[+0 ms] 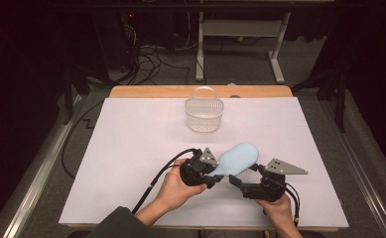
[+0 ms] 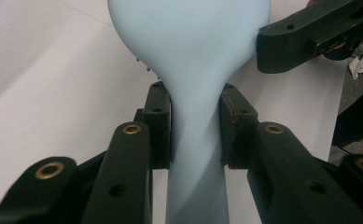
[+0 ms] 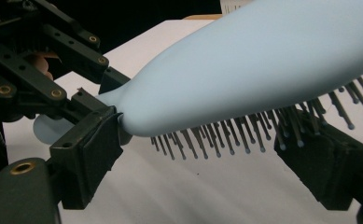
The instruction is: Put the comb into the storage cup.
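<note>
So the brush (image 1: pixel 237 157) sits lower middle of the frame, head pointing up-right toward the basket (image 1: pixel 204 114). Left gripper (image 1: pixel 215 174) is clamped on its handle; right gripper (image 1: pixel 245 181) gapes wide just beside the bristles.

text: none legible | labels: none | numbers: none

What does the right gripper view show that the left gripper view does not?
Right gripper view: the hairbrush from the side, with the full rows of bristles pointing down, and the open right gripper below it. Left gripper view: the left gripper shut on the brush's narrow handle, seen from the smooth back. Both share the light blue brush, the white table surface and the other gripper.
</note>
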Demonstrator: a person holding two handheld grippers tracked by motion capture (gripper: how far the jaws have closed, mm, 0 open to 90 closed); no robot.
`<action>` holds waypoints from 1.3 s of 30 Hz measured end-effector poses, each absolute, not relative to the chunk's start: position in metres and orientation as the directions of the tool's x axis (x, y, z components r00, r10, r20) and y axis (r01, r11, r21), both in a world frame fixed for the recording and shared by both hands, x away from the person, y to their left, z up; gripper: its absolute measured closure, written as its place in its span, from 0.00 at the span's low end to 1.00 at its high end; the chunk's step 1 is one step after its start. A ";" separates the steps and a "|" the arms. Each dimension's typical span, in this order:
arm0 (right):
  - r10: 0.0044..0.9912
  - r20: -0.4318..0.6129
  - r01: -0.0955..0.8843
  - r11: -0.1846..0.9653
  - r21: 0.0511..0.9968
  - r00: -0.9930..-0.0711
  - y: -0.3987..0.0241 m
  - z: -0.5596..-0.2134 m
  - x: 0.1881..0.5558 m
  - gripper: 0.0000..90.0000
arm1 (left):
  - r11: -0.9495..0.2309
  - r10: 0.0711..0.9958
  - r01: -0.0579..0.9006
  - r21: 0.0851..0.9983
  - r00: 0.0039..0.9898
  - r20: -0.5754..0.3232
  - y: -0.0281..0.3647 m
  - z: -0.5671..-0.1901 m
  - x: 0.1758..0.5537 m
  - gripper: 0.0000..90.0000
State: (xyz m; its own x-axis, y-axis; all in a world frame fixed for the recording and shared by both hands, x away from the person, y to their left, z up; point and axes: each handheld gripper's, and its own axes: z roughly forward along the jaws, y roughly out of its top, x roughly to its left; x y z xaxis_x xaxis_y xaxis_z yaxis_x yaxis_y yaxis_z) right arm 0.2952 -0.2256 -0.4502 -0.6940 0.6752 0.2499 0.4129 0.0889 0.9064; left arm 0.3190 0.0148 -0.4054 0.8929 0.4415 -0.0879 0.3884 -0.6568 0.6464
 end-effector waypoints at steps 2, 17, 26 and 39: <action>0.676 0.253 0.415 0.085 0.906 -0.692 -0.226 -0.450 0.296 0.16 | -0.657 0.440 0.389 0.645 0.893 -0.090 0.013 -0.406 0.319 0.77; 0.682 0.279 0.422 0.048 0.905 -0.676 -0.219 -0.444 0.301 0.17 | -0.664 0.432 0.382 0.643 0.898 -0.088 0.004 -0.406 0.317 0.77; 0.685 0.271 0.427 0.064 0.902 -0.677 -0.216 -0.438 0.303 0.22 | -0.664 0.441 0.387 0.639 0.893 -0.083 0.005 -0.406 0.318 0.77; 0.637 0.364 0.480 0.011 0.877 -0.679 -0.216 -0.419 0.308 0.47 | -0.663 0.451 0.398 0.634 0.889 -0.087 0.010 -0.405 0.318 0.77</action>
State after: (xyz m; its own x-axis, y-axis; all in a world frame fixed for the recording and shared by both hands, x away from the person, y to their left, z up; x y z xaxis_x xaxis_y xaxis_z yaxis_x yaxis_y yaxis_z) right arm 0.3082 -0.2158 -0.4195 -0.6792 0.6373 0.3640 0.4803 0.0109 0.8770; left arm 0.3183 0.0096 -0.4050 0.8885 0.4506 -0.0868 0.3982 -0.6631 0.6338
